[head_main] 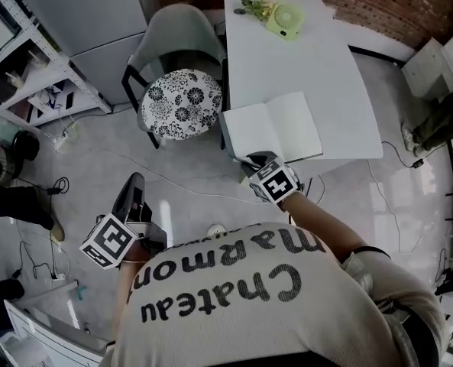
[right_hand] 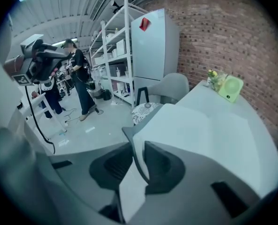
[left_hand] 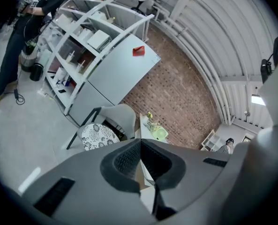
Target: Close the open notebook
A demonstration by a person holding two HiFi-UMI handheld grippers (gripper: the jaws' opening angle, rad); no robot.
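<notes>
Notebook lies open at the table's near edge, with the corner of its left cover pinched in your right tongs. It looks light and the cover thin and bendy, so fold it over gently from that edge. Your left tongs are closed and empty.

Left tool jaws together, nothing between; beyond: floral-cushion chair, grey cabinet, white shelving, brick wall.
</notes>
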